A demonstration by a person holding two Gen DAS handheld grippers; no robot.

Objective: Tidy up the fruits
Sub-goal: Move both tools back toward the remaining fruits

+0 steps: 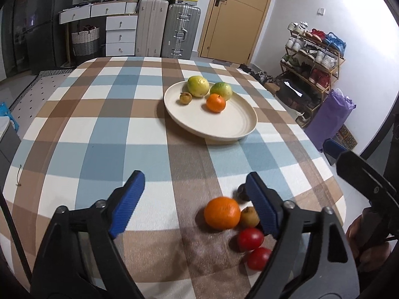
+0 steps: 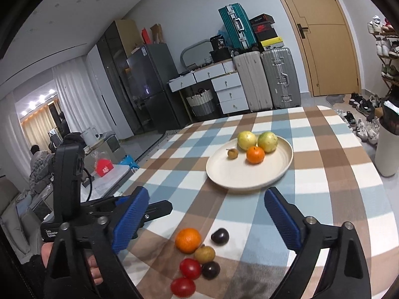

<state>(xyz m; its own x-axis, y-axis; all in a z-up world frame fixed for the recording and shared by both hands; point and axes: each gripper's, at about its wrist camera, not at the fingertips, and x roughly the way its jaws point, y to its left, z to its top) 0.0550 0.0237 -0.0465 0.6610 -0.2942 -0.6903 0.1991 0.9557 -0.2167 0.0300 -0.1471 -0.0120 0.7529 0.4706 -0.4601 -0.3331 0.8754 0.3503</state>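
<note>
While both my grippers, left (image 1: 194, 203) and right (image 2: 207, 220), gape wide and empty, the loose orange (image 1: 222, 213) sits between the left jaws, toward four o'clock. Round, so no axis matters; my left is nearer.

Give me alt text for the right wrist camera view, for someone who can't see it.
The open right gripper hangs empty over a checked tablecloth, above a loose cluster: an orange, two red tomatoes, a small brown fruit and two dark fruits. Farther off, a cream plate holds two green fruits, another orange and a small brown fruit.
</note>
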